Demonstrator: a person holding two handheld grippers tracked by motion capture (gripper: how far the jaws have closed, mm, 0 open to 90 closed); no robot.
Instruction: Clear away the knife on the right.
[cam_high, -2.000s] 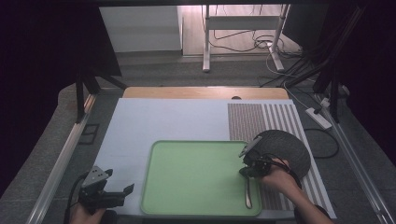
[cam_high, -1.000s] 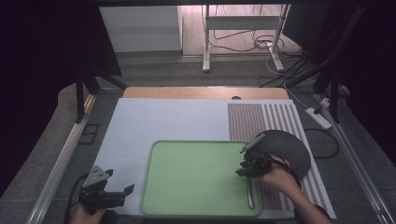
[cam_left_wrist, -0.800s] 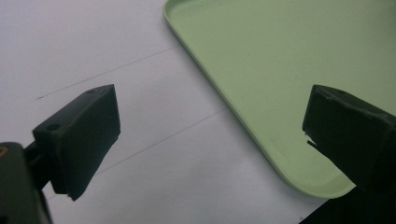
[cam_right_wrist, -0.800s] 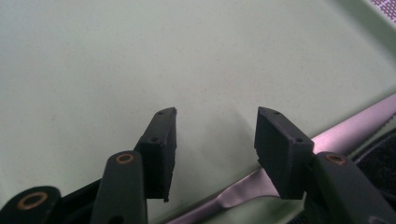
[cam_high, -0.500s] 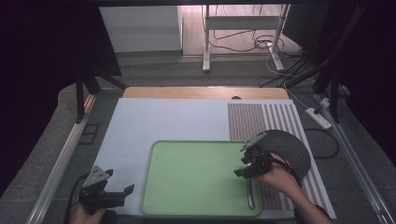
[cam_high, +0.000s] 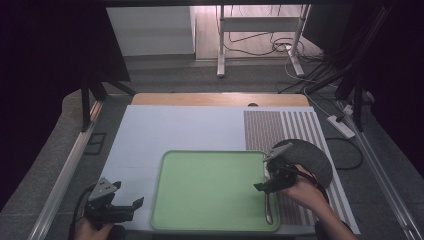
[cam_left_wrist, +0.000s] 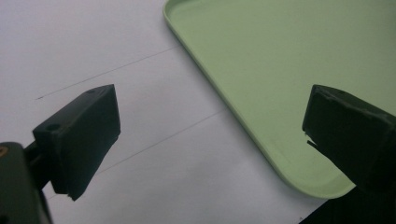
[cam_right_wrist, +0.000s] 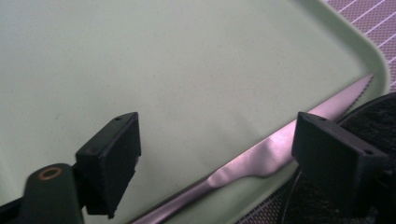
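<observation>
The right gripper has just been opening and its jaws now stand apart, nothing pinched; the knife lies released between them on the green tray (placement looks done). The left gripper gapes empty.

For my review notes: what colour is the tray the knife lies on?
Light green tray, clearest in the high view.

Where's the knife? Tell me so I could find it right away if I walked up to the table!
Look for the big light green tray lying on the table. Go to its right edge, beside the dark round mat. There, lying flat just inside the rim, is the knife: long, thin, shiny silver, with tiny teeth near its tip, the one metal thing on the tray.
</observation>
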